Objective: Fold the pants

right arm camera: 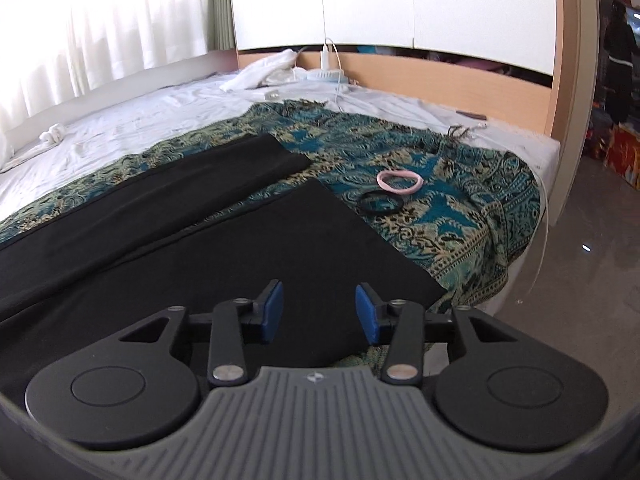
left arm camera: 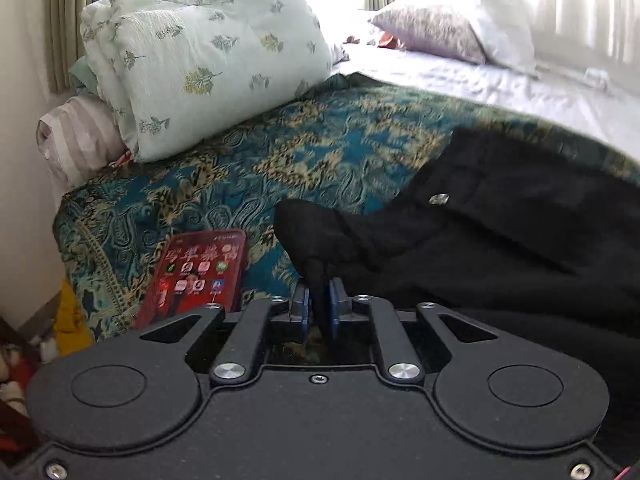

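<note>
Left hand-held gripper [left arm camera: 318, 304] is pinching the waist corner of the black pants [left arm camera: 500, 240], spread on the bed [right arm camera: 120, 128]. Right hand-held gripper [right arm camera: 319, 312] is hovering half-open, empty, over a leg hem. Next: clamp hem, fold leg over.

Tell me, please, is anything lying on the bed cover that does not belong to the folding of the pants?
Yes. A red phone lies on the patterned cover, close beside the pants corner pinched in the left gripper. At the other end, a pink hair tie and a black hair tie lie just beyond the nearer leg's hem.
</note>
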### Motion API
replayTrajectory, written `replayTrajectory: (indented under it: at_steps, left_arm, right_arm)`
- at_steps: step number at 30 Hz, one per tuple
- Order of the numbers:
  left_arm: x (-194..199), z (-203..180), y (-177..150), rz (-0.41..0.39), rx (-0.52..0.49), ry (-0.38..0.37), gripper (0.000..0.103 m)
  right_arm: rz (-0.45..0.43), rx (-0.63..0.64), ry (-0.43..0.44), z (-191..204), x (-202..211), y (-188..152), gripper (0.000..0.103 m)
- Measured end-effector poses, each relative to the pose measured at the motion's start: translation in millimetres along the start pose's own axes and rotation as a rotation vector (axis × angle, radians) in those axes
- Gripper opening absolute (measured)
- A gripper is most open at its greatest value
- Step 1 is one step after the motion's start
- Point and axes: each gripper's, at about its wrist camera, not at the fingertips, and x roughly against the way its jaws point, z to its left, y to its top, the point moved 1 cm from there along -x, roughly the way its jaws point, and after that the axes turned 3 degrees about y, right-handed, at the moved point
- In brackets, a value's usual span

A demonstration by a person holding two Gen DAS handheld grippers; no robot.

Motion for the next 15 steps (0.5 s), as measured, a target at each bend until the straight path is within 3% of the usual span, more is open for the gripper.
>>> replayTrajectory:
  at_steps: [1, 4, 6, 7, 8, 10, 15]
  left_arm:
    - [2.2, -0.9, -0.8, -0.009, -0.001, 0.013, 0.02]
    - [18.7, 1.9, 6.1, -0.078, 0.023, 0.007, 0.051]
    - [34.1, 4.4, 19.4, -0.124, 0.036, -0.008, 0.055]
    - [40.1, 4.2, 26.9, -0.14, 0.037, -0.019, 0.058]
    - [44.6, 3.6, 34.9, -0.15, 0.036, -0.039, 0.065]
    - [51.1, -0.5, 50.8, -0.155, 0.029, -0.119, 0.077]
    - [46.2, -31.0, 86.1, -0.103, 0.003, -0.29, 0.083]
  right_arm:
    - [0.011, -0.001, 0.0, 0.1, -3.3, 0.1, 0.05]
    - [0.025, 0.015, 0.017, 6.7, -8.3, 2.8, 0.05]
    - [0.021, 0.03, 0.04, 15.6, -11.5, 10.4, 0.052]
    - [0.017, 0.034, 0.054, 21.2, -11.8, 15.4, 0.058]
    - [0.013, 0.032, 0.073, 26.5, -12.9, 21.4, 0.065]
    - [0.009, 0.016, 0.123, 38.0, -14.2, 34.5, 0.066]
    - [0.006, -0.011, 0.201, 71.7, -25.2, 70.4, 0.072]
